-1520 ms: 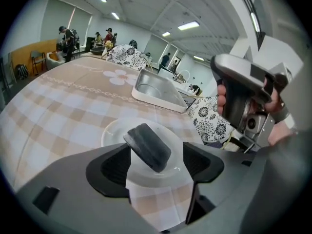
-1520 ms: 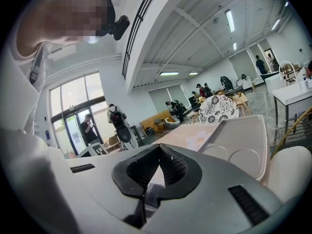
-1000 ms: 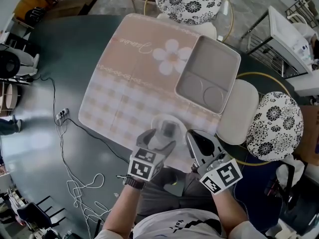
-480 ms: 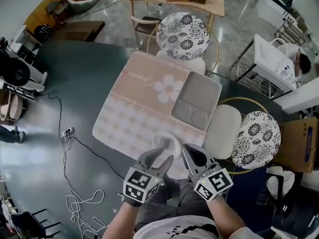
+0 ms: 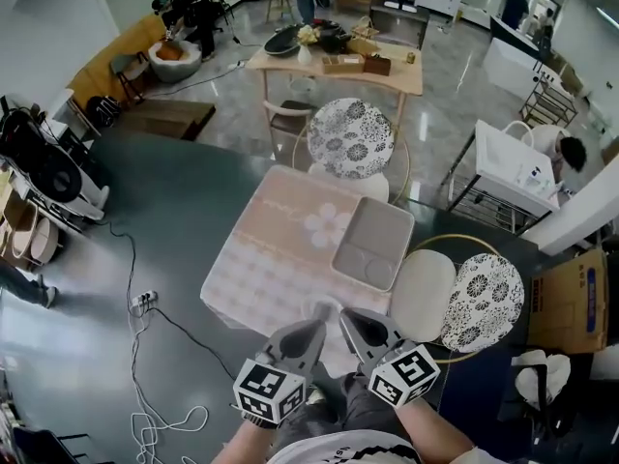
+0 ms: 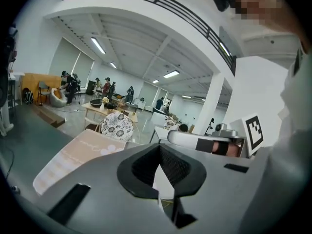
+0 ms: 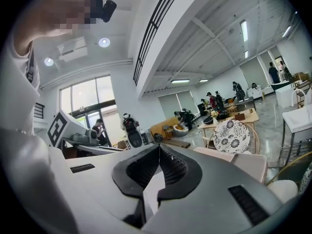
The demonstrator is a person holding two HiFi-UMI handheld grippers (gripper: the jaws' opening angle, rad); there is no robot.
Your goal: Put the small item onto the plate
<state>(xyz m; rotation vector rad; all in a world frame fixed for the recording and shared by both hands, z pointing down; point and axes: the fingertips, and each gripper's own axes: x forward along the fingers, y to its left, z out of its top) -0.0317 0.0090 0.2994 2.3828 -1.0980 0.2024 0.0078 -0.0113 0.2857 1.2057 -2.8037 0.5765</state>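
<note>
A grey-beige compartment plate (image 5: 372,232) lies on the right side of a pink placemat (image 5: 280,245) on the dark round table. A pale small item (image 5: 323,309) shows only faintly at the mat's near edge, just past the gripper tips. My left gripper (image 5: 308,336) and right gripper (image 5: 356,325) are side by side at the near table edge, close to my body. In the left gripper view the left gripper (image 6: 158,147) has its jaws together with nothing between them. The right gripper (image 7: 158,147) also has its jaws together and holds nothing.
Two round flower-patterned chairs (image 5: 350,138) (image 5: 482,303) and a white cushioned seat (image 5: 423,283) stand round the table. A cable (image 5: 145,303) trails over the floor at the left. A wooden table (image 5: 334,61) and a white cart (image 5: 513,167) stand behind, with people farther back.
The head view has tilted up and shows far more of the room. Both grippers have drawn back toward my body. The left jaws, wide beside the pale item before, have come together.
</note>
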